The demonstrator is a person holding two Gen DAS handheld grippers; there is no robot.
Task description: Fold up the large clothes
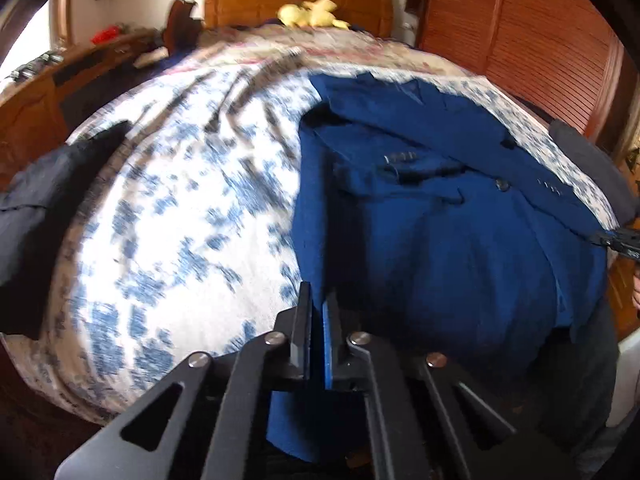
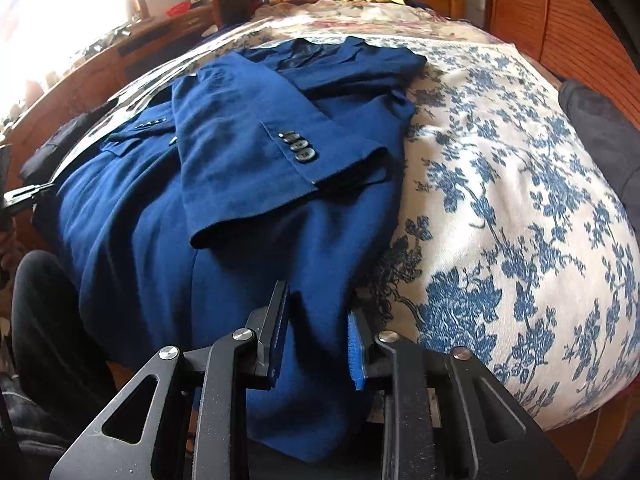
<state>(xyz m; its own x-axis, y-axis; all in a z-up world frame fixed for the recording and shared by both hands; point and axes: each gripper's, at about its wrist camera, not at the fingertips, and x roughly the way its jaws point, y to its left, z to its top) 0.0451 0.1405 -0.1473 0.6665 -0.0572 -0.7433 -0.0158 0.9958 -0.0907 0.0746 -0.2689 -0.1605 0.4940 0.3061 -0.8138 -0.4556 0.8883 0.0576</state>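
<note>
So the blue suit jacket [image 2: 248, 184] is lying on the bed [image 2: 520, 208], over the near edge, with its hem hanging off toward the person. Going left to right: the left hand-held gripper [image 1: 318, 320] is clamped tight on the jacket's left hem edge, and the right hand-held gripper [image 2: 318, 328] has its jaws partly closed around a bunched fold of the right hem, looks like it's pinching it. The cloth looks like a thick matte wool-type weave, soft but heavy-ish, so I'd guess it'll drape and sag rather than slide. Hem corners seem like the right grab spots. One sleeve [image 2: 280, 168] is folded across the front, its cuff carrying a row of hard glossy buttons [image 2: 298, 146]. The bedspread underneath is a nubby white-and-blue floral.
</note>
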